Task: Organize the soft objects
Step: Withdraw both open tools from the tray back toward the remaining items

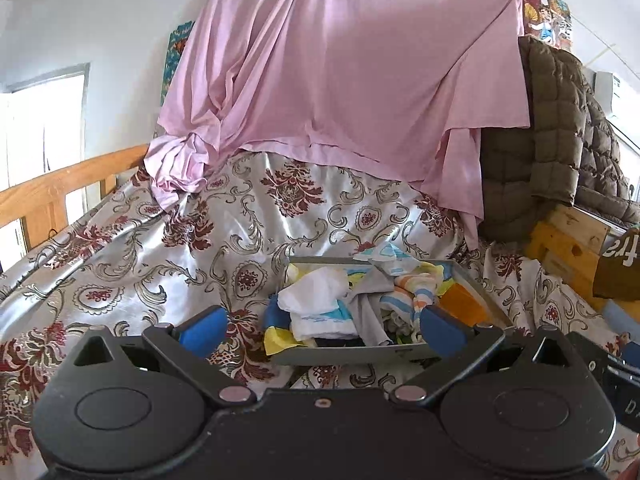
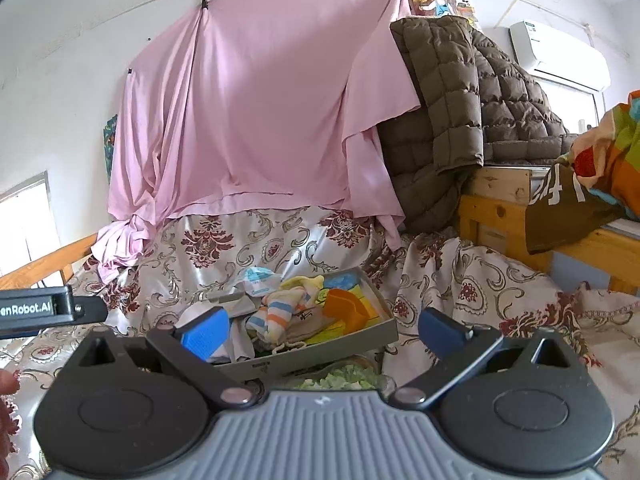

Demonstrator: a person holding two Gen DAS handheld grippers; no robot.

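Observation:
A grey tray (image 1: 472, 286) sits on the floral bedspread (image 1: 140, 272), filled with several soft cloths: a white one (image 1: 316, 292), a grey one (image 1: 368, 304), a striped sock (image 1: 412, 288) and an orange piece (image 1: 460, 300). My left gripper (image 1: 320, 326) is open and empty, just in front of the tray. In the right wrist view the tray (image 2: 352, 338) holds the striped sock (image 2: 280, 312), a beige pouch (image 2: 304, 326) and the orange piece (image 2: 344, 306). My right gripper (image 2: 324, 332) is open and empty over the tray's near edge.
A pink sheet (image 1: 340, 72) hangs behind the bed. A brown quilted jacket (image 2: 452, 112) lies on wooden boxes (image 2: 492, 208) at right. A wooden rail (image 1: 60, 184) runs at left. The left gripper's body (image 2: 40, 308) shows at the right view's left edge.

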